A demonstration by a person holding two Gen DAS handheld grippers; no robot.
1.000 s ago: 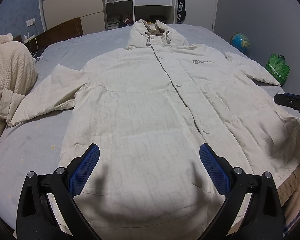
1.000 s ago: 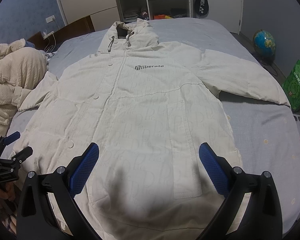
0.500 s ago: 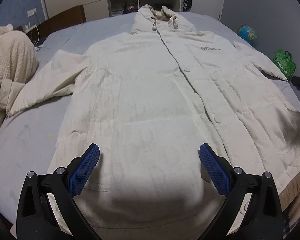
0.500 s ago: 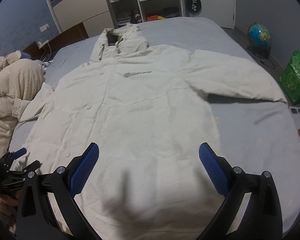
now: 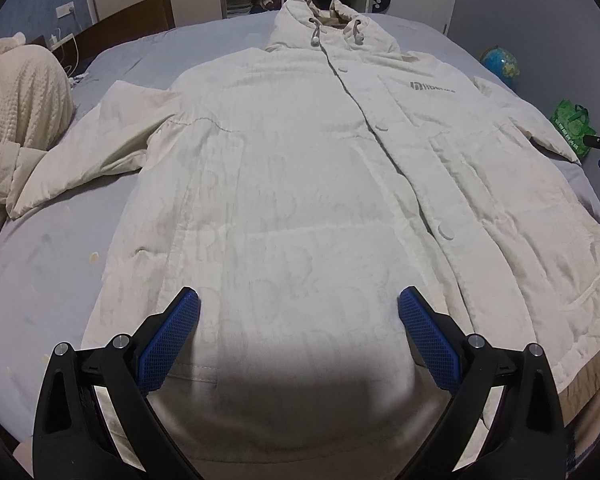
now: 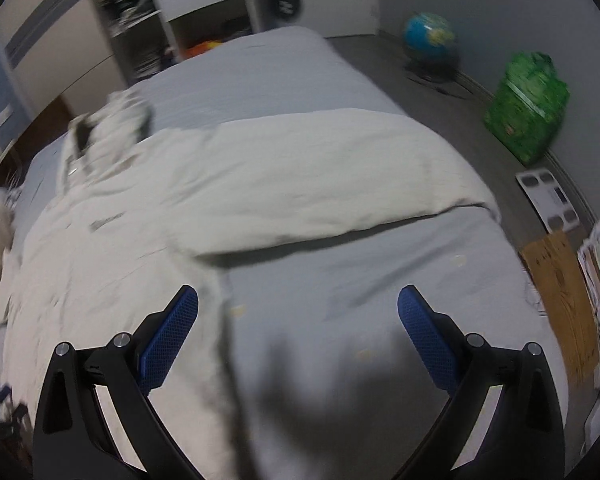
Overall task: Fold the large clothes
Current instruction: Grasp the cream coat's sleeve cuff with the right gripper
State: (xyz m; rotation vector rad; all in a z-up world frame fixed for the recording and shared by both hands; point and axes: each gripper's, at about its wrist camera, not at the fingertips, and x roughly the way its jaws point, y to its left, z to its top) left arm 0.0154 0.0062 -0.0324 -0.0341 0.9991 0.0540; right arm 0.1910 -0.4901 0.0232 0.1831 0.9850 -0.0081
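Left wrist view shows the coat spread face up on the bed, buttoned, hood toward the headboard, both sleeves lying out to the sides. Your left gripper hangs over the hem with its fingers wide apart and nothing between them. In the right wrist view, which is blurred, your right gripper is also spread wide and empty, above the bare sheet just beside the coat's side edge, facing the right sleeve that stretches across the bed toward the floor side.

No fold shows yet, so you seem to be at the very start: laying out is done and the first fold, most likely a sleeve brought in over the body, is in hand. For that, bring the right gripper down near the sleeve's cuff end, close on the padded cloth, and carry it across the chest. The coat looks thick and quilted, so take a deep bite or the layers may slip out.
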